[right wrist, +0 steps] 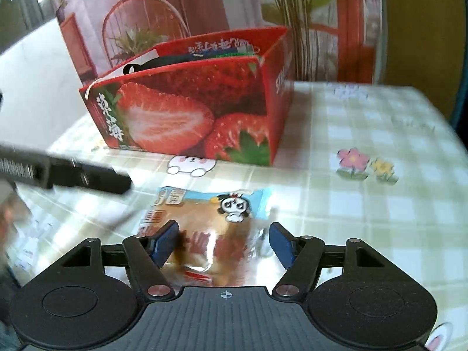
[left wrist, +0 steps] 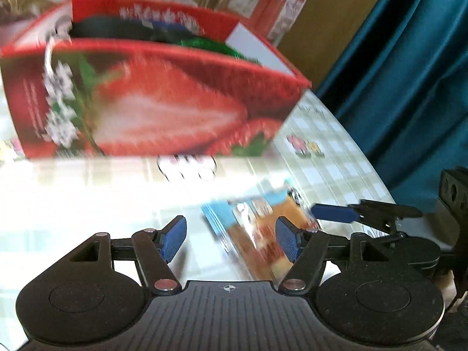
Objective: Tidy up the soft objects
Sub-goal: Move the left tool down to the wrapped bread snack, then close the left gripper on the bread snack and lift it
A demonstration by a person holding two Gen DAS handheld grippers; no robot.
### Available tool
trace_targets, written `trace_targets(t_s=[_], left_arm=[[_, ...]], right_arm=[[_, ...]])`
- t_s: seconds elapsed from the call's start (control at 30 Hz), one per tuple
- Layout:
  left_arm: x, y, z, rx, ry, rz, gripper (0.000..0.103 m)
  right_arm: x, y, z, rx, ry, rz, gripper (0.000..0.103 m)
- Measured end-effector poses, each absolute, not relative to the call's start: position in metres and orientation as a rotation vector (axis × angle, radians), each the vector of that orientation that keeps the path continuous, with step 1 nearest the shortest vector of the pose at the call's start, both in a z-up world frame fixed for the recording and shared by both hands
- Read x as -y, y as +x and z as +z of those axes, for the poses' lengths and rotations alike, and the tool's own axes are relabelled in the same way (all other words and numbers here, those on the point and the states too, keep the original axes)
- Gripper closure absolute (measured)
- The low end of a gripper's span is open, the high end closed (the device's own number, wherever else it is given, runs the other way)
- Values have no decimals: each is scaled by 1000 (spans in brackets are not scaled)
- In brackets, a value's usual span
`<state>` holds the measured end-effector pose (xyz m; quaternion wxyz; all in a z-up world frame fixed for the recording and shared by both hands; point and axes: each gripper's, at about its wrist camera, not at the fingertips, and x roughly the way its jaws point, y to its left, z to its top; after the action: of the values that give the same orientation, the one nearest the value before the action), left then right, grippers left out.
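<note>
Two pairs of blue-padded fingers [left wrist: 231,238] [right wrist: 223,241] gape, straddling one glossy, crinkly snack packet [right wrist: 210,219].

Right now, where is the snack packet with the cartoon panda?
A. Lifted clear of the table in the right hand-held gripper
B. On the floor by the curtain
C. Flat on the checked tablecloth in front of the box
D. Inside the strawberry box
C: the packet lies on the tablecloth in front of the strawberry box, with the right hand-held gripper open around its near end, not gripping.
</note>
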<state>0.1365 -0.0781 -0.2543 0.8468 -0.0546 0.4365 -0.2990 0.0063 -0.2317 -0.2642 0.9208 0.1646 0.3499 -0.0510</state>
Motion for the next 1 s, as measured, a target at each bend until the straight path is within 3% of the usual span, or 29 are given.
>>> trace_targets(t_s=[0.43,0.6,1.0], left_arm=[[28,134,-270,-918,-269,-577,35],[5,131,-272,-907,-321,-564,55],[7,124,-284,-923,-312,-569,52]], right_arm=[[193,38,-270,-713,366,9,41],[173,51,-268,-712,320,39,41],[176,41,-272,-702,363,28,41]])
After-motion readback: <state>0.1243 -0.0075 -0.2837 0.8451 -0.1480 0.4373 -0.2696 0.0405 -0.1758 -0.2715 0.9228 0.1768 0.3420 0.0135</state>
